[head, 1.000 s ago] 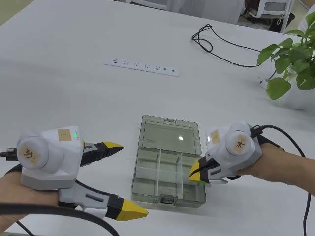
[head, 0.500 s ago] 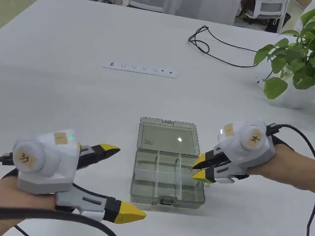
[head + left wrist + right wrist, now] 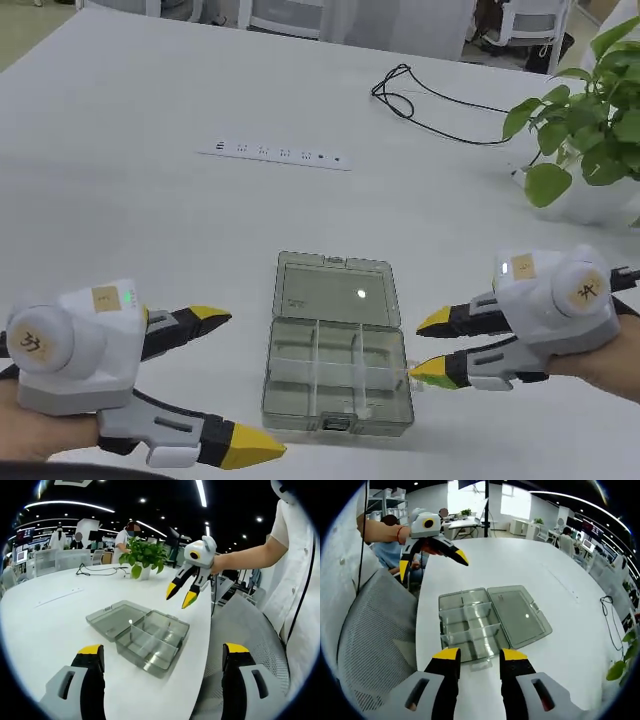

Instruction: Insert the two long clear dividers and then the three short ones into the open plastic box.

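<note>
White table (image 3: 150, 220), one open plastic box (image 3: 335, 300) at lower centre. Two long dividers (image 3: 318, 368) stand inside; the short dividers (image 3: 340, 356) are too clear to count. My left gripper (image 3: 240, 385) gapes wide, empty. My right gripper (image 3: 425, 348) is half-open, seemingly empty.

Clear plastic box (image 3: 300, 410) open, lid (image 3: 337, 290) flat behind; dividers (image 3: 316, 362) seated inside.

White table (image 3: 120, 200); on it an open plastic box (image 3: 335, 300), power strip (image 3: 275, 153), black cable (image 3: 374, 92), potted plant (image 3: 572, 118).
</note>
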